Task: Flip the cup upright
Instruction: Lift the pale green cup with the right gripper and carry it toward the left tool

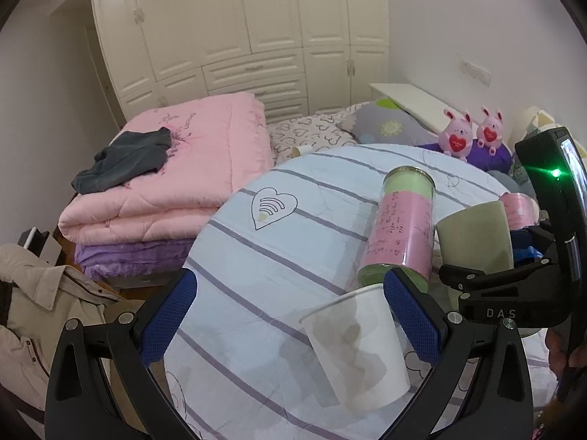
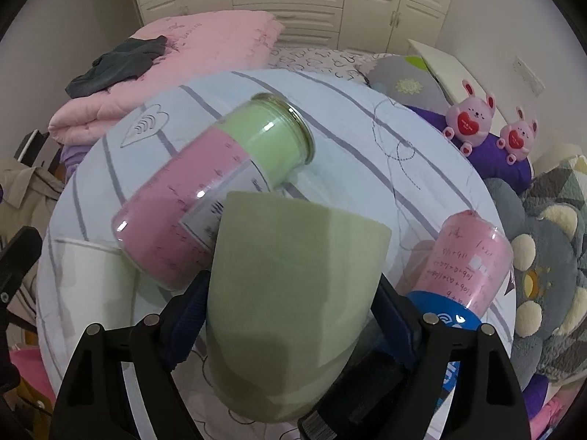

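A green cup is clamped between the blue pads of my right gripper, tilted with its flat base pointing away and up. It also shows at the right of the left wrist view, held by the right gripper. A white paper cup stands on the striped round cloth surface, base up, just inside my open left gripper, close to its right finger. It also shows at the left of the right wrist view.
A pink and green jar lies on its side behind the paper cup. A second pink jar lies at the right. Folded pink quilts, plush toys and a wardrobe lie beyond.
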Motion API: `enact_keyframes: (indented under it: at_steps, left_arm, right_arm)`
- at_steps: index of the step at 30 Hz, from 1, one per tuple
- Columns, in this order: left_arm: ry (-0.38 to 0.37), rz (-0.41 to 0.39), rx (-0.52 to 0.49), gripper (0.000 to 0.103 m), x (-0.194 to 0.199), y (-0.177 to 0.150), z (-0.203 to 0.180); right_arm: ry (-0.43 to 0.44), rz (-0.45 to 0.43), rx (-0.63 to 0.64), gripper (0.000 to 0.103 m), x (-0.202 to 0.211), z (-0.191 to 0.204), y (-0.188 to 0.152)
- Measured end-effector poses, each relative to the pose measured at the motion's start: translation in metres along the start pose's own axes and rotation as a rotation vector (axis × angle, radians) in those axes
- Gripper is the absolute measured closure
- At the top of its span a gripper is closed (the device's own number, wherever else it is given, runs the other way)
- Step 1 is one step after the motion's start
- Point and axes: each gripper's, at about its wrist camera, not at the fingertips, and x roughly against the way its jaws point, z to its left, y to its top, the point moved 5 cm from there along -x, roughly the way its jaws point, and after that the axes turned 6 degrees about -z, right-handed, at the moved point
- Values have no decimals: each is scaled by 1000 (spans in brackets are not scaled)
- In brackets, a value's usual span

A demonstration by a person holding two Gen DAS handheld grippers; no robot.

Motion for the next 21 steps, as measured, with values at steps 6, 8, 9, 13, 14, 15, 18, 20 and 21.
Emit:
enact_keyframes:
  at_steps: [6,8,9,13,14,15,18,20,21]
  left_arm:
    - [16,-6,4,0,9,1,3]
    - [20,-11,14,0,14,1,5]
    - [18,-18,20,0,17,1,6]
    - [24,-36,33,0,28,1,9]
    - [26,-38,34,0,30,1,10]
    - [29,-40,36,0,33,0,10]
    - [38,-49,33,0,44,-1,8]
    - [46,-58,29,0,53,-2,7]
    - [51,-64,29,0,58,-2,7]
  right_arm:
    - [12,-12,5,20,13,-1,3]
    - [15,-19,5,21,18,-2,3]
    - [18,-21,3,21,20,-2,2]
    - [30,-32,-4,21,30,-2,0]
    - [31,-34,-4,22,31,-2,0]
    - [35,-36,-7,22,32,-2,0]
    - [58,-30,-18,22,37,-4,-3]
    - [70,-37,-12,22,46,-3,-6]
    - [75,-39,-4,22,51,-2,-8]
